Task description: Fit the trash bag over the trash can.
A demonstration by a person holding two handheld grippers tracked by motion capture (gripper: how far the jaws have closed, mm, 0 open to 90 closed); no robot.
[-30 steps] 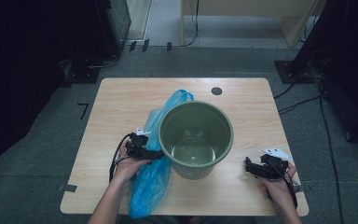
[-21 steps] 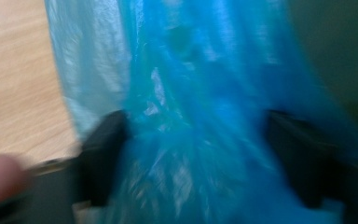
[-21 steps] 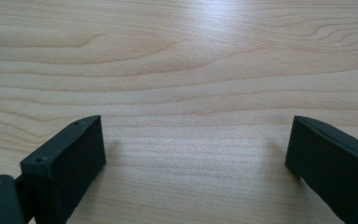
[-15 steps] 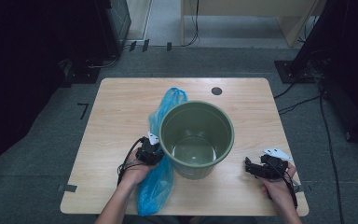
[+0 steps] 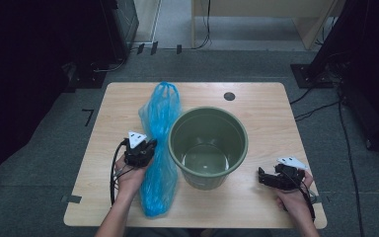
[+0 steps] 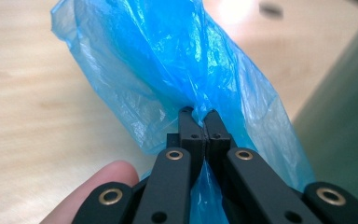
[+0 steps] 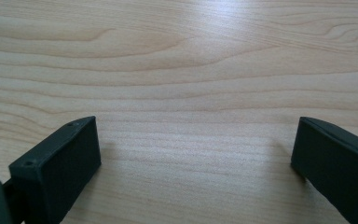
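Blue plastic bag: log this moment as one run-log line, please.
left gripper: shut on blue plastic bag | right gripper: open, nothing between its jaws | green bucket: upright beside bag

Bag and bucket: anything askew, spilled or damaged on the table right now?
Nothing stands out. The bucket stands upright, with no spill on the table. The blue bag lies crumpled along the bucket's left side, with no tear that I can see; the left tool is shut on a fold of it. The right tool rests open on the wood.
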